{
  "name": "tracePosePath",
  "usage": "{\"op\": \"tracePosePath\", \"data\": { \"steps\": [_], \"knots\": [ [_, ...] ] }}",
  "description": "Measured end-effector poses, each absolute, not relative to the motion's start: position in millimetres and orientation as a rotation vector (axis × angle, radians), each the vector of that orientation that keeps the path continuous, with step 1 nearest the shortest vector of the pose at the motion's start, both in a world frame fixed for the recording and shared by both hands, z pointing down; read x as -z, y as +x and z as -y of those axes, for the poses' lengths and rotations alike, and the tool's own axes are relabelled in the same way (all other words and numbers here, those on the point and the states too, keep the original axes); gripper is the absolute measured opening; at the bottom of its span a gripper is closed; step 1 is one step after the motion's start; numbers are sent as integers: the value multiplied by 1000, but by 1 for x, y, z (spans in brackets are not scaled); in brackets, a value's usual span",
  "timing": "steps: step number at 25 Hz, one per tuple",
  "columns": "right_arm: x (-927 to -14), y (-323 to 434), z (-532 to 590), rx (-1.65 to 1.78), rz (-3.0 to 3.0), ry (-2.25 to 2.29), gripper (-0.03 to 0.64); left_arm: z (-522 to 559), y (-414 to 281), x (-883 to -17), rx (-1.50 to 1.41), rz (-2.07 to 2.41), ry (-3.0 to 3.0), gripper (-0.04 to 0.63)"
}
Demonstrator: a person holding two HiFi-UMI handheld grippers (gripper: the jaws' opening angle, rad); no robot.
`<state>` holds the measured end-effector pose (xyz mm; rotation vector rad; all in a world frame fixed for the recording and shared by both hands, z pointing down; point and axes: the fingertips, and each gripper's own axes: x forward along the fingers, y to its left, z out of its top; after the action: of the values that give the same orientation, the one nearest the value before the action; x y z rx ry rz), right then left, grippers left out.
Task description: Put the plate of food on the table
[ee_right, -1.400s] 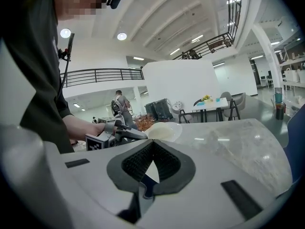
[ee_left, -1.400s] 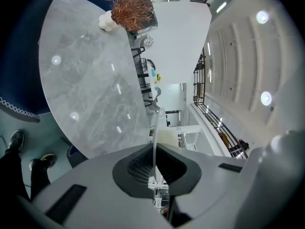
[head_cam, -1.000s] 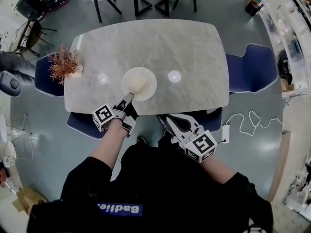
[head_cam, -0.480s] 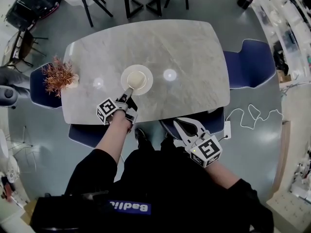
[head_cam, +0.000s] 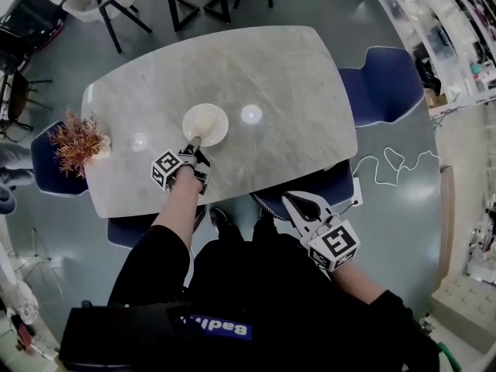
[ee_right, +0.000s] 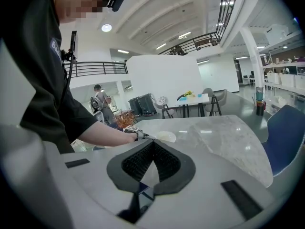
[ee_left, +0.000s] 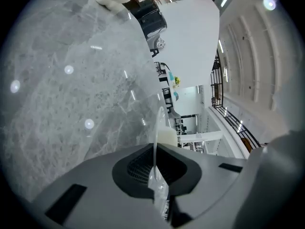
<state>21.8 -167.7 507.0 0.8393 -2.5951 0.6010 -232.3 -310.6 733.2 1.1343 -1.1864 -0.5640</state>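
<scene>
A white plate [head_cam: 205, 124] with a pale mound of food sits low over the near-left part of the marble table [head_cam: 279, 76]; whether it touches the top I cannot tell. My left gripper [head_cam: 194, 147] is shut on the plate's near rim. In the left gripper view the rim [ee_left: 156, 137] runs edge-on between the jaws, with cream food [ee_left: 167, 136] beyond it. My right gripper [head_cam: 298, 202] hangs off the table by the person's front, jaws together and empty. The right gripper view shows the plate [ee_right: 164, 136] far off.
A dried reddish plant [head_cam: 76, 142] in a white vase stands at the table's left end. Blue chairs [head_cam: 381, 84] flank the table, and another [head_cam: 310, 186] is tucked under its near edge. A white cable [head_cam: 391, 165] lies on the floor at the right.
The head view has pulled back and shifted. The left gripper has carried the plate slightly farther in from the table's near edge. The right gripper has hardly moved.
</scene>
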Motion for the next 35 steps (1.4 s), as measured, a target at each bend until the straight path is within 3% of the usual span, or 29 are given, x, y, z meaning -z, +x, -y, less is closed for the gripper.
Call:
{"op": "tracePosePath", "data": {
  "steps": [35],
  "knots": [
    [-523, 17, 163, -554, 2553, 808, 11, 340, -218, -783, 399, 1238, 1109, 18]
  ]
}}
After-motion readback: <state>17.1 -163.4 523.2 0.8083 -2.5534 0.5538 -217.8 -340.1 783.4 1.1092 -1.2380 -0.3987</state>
